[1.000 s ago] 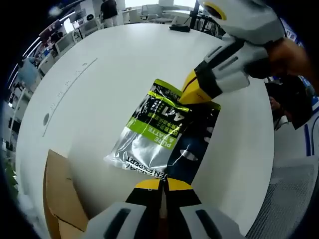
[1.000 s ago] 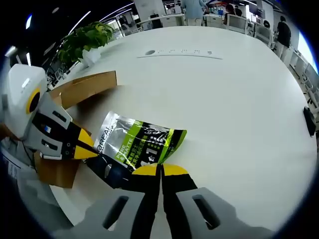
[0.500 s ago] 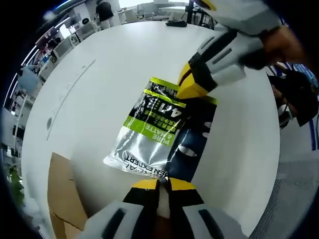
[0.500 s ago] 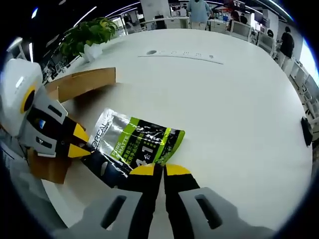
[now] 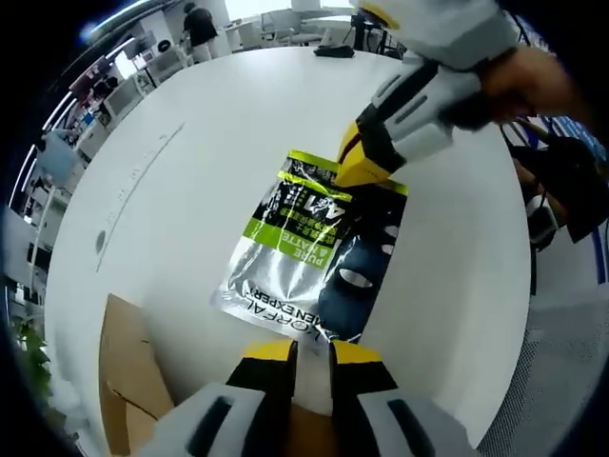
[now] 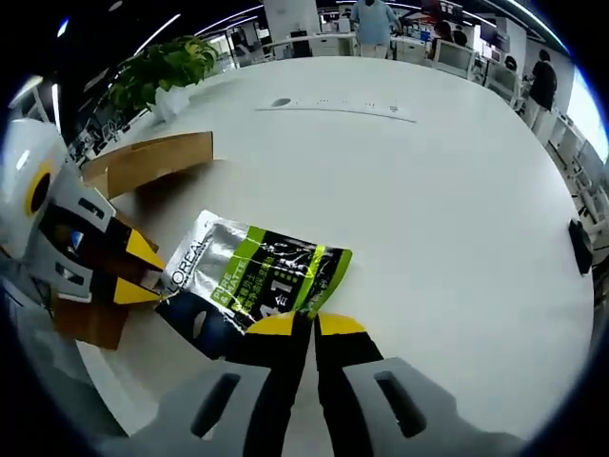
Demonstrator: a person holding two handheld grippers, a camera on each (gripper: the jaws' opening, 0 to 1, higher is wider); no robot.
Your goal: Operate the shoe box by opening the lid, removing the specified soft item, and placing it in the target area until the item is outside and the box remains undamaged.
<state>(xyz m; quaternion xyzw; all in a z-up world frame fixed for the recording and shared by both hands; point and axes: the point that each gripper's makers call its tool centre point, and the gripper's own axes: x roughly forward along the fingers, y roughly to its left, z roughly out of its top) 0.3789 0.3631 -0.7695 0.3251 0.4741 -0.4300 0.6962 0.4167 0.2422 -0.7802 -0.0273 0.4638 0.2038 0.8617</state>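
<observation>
The silver, green and black pouch (image 5: 309, 252) (image 6: 249, 284) lies flat on the white table (image 5: 190, 190) (image 6: 428, 190), outside the cardboard shoe box (image 5: 128, 376) (image 6: 143, 167), which is cut off at the edge of both views, its inside unseen. In the right gripper view the right gripper (image 6: 304, 326) is seen closed to a thin slit on the pouch's black corner (the pinched edge itself is covered by the jaws). In the left gripper view the left gripper (image 5: 311, 348) is seen slightly parted just short of the pouch's near edge; half a second ago its jaws were nearly together there. Beyond the pouch the table lies bare up to its far rim, where a potted plant (image 6: 162, 69) stands.
</observation>
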